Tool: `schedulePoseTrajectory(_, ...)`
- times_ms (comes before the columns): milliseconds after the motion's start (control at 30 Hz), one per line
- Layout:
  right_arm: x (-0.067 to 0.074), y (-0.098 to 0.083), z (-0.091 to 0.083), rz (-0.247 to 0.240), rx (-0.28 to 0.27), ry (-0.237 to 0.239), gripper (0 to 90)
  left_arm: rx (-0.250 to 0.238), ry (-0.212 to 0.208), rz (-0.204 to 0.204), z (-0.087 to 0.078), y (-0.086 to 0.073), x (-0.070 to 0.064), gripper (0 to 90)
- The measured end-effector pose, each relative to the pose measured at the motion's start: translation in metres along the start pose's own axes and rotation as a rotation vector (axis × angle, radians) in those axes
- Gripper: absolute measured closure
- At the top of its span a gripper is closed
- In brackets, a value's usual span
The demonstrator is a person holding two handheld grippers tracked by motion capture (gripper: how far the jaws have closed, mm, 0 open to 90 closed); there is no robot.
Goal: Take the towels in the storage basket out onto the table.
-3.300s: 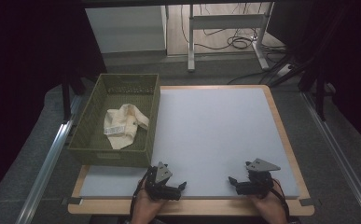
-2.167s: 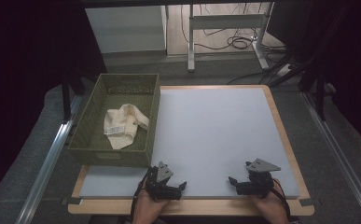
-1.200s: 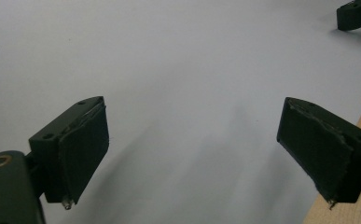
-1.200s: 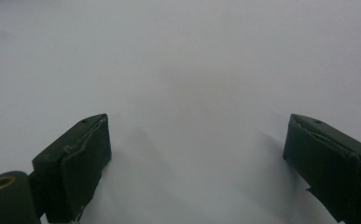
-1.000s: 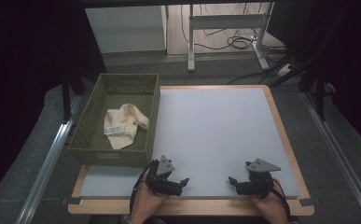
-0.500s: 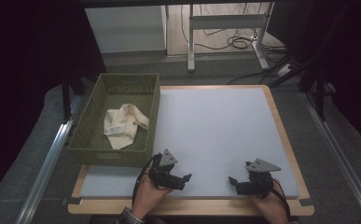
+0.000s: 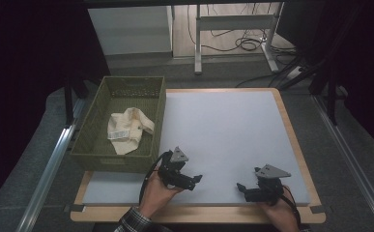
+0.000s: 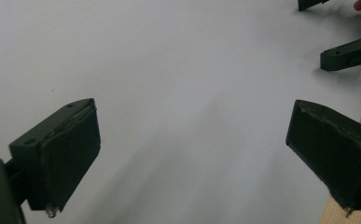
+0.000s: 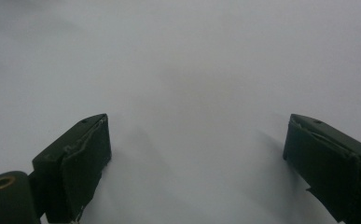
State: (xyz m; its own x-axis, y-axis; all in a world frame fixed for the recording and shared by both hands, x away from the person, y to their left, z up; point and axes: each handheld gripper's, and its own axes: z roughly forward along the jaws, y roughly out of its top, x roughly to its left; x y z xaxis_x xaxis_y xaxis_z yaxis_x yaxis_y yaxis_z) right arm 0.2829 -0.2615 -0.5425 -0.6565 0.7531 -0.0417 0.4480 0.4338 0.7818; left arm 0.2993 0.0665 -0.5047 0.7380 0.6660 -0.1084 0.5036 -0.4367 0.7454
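Jaws on my left gripper (image 7: 194, 181) stood wide apart with nothing between them, over the pale grey mat (image 7: 223, 140) near its front edge. Those of my right gripper (image 7: 241, 188) were spread just as wide and empty, low over the same mat, well apart from the left. Its 2 jaw tips showed at the top right of the left gripper view. Farther out, the crumpled cream cloth (image 7: 126, 129) lay inside the olive woven basket (image 7: 89, 145) at the mat's left edge.

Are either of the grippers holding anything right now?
No. The left gripper and right gripper are both open and hold nothing; the cloth lies in the basket.
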Motion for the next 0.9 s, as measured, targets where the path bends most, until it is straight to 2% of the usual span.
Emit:
schedulePoseTrajectory(267, 0.000, 0.000, 0.000, 0.001, 0.000, 0.000, 7.6, 0.024, -0.006, 0.039, -0.003, 0.018, -0.002, 3.2)
schedulePoseTrajectory(400, 0.000, 0.000, 0.000, 0.001, 0.000, 0.000, 7.6, 0.018, -0.027, 0.032, -0.006, 0.025, 0.000, 3.9)
schedulePoseTrajectory(600, 0.000, 0.000, 0.000, -0.001, -0.001, 0.000, 7.6, 0.026, -0.038, 0.056, -0.013, 0.044, 0.003, 4.1)
schedulePoseTrajectory(900, 0.000, 0.000, 0.000, -0.002, -0.003, 0.001, 7.6, 0.053, -0.033, 0.065, -0.020, 0.063, 0.011, 4.5)
